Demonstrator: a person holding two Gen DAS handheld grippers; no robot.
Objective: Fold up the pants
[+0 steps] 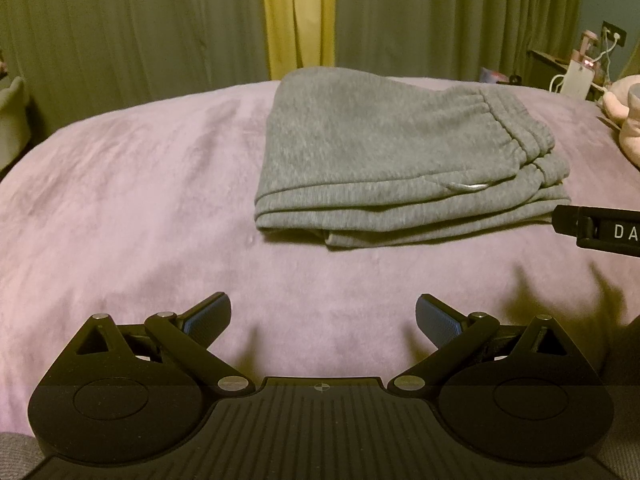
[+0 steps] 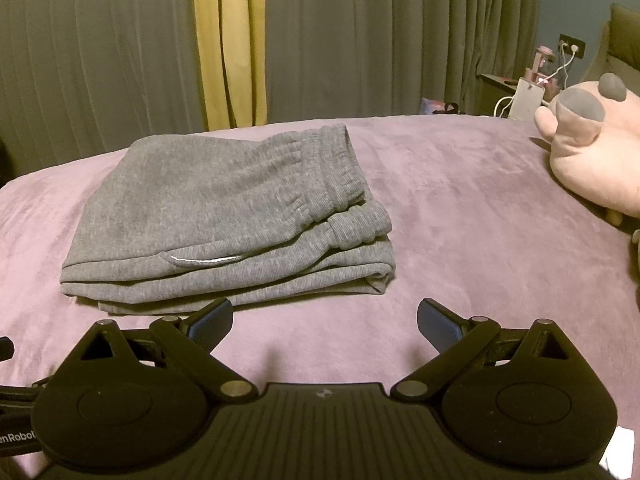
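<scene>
Left tongs [image 1: 323,314]: being held spread wide over the near part of the bed, with nothing being gripped between the blue pads [image 1: 212,314]; bare cover is being shown in the gap.
Right tongs [image 2: 325,316]: being held equally wide apart, nothing being grasped; the left pad [image 2: 214,317] is being seen just in front of the near edge of the pants, though contact cannot be told.
Right tongs from the left wrist view [image 1: 600,232]: a black finger is being seen reaching in from the right, its tip just beside the near right corner of the pants.
Bed [image 1: 140,200]: being covered by a mauve plush blanket, on which everything is being carried.
Pants [image 2: 224,216]: grey sweatpants are lying folded into a compact stack of several layers, toward the middle of the bed, beyond both tongs; the elastic waistband [image 2: 336,168] is being turned toward the right edge, and a pocket opening with a pale trim [image 2: 208,260] is being shown on the top layer.
Plush toy [image 2: 592,152]: a pink soft toy is being rested at the right edge of the bed, well apart from the pants.
Curtains [image 2: 360,40]: grey-green drapes are hanging behind the far edge, with a yellow strip [image 2: 232,40] being shown between them.
</scene>
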